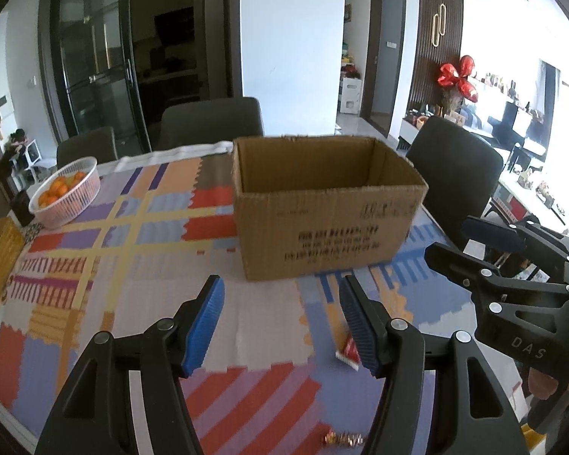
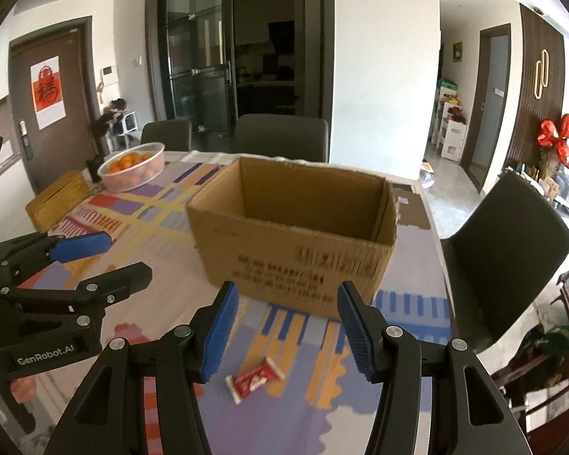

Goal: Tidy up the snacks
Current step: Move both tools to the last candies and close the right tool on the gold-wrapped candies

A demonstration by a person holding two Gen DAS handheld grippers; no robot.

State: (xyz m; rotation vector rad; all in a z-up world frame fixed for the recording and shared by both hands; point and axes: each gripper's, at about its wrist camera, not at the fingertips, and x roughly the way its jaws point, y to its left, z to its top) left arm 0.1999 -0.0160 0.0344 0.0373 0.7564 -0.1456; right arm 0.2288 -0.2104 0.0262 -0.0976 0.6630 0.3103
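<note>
Both the left gripper (image 1: 280, 326) and right gripper (image 2: 284, 330) hover with jaws spread and empty, a red snack packet (image 2: 255, 378) lying on the tablecloth (image 1: 140, 303) near the open cardboard box (image 2: 296, 242).

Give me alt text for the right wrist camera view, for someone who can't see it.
An open right gripper hovers over a patterned tablecloth, a red snack packet lying on the cloth below its blue pads. Beyond stands an open cardboard box; the left gripper enters at left.

Dark chairs (image 2: 280, 132), glass doors (image 2: 197, 57), white walls (image 2: 383, 57)
</note>
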